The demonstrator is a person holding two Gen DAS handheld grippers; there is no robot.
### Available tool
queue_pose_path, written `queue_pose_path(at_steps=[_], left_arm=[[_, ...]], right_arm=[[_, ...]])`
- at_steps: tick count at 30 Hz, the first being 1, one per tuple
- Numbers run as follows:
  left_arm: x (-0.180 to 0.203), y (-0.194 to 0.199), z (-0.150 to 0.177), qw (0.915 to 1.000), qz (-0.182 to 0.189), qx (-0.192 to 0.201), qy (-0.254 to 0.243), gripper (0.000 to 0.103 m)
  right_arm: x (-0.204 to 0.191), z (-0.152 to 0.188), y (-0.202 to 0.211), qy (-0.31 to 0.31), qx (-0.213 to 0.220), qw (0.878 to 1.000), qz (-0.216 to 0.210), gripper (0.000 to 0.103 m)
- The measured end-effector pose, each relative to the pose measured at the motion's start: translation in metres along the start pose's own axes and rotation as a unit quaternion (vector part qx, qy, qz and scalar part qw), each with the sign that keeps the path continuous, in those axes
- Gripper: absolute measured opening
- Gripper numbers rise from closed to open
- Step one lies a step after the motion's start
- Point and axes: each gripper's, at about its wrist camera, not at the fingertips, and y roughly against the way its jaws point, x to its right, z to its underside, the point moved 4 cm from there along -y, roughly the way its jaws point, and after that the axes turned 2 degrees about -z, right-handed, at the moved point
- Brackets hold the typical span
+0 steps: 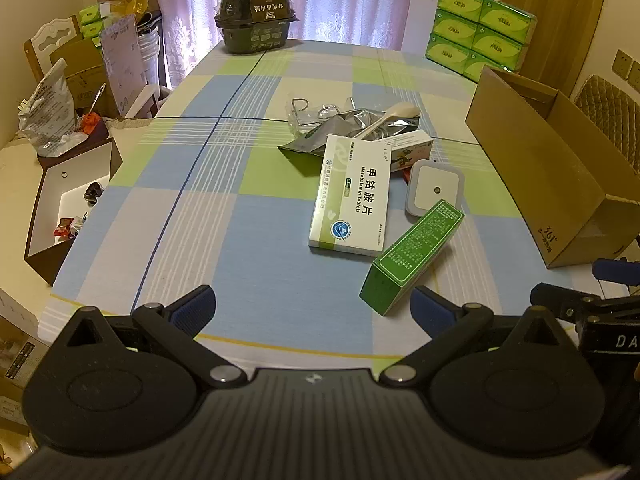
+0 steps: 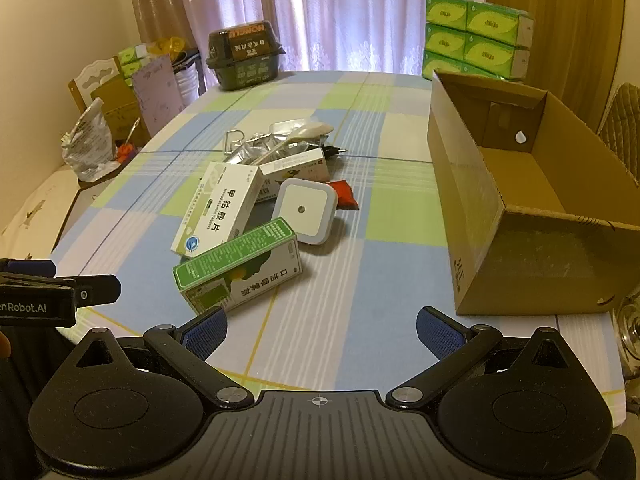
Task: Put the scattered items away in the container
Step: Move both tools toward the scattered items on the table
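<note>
Lying in one loose heap mid-table, your scattered items, nearest first: green carton, tipped on its long side, its far end propped on the pile; white tablet box flat behind it; square white night light leaning on the heap; red pouch just beyond; second white box partly covered; foil sachet with a pale plastic spoon on top. Container: cardboard box, open-topped, empty as far as can be seen, to your right and apart from the heap. Left gripper and right gripper: both spread wide, holding nothing, low over the near edge of the checked tablecloth. The green carton looks easiest to take first.
</note>
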Motion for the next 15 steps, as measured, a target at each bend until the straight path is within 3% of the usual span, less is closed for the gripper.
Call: queue_pose_path(at_steps=[15], left_arm=[[0.0019,-0.0003,0.0009,1.0000,0.004,-0.003,0.002,0.102]], right_arm=[[0.0007,0.0005,-0.0003,0.001,-0.001,1.000,-0.001,0.103]])
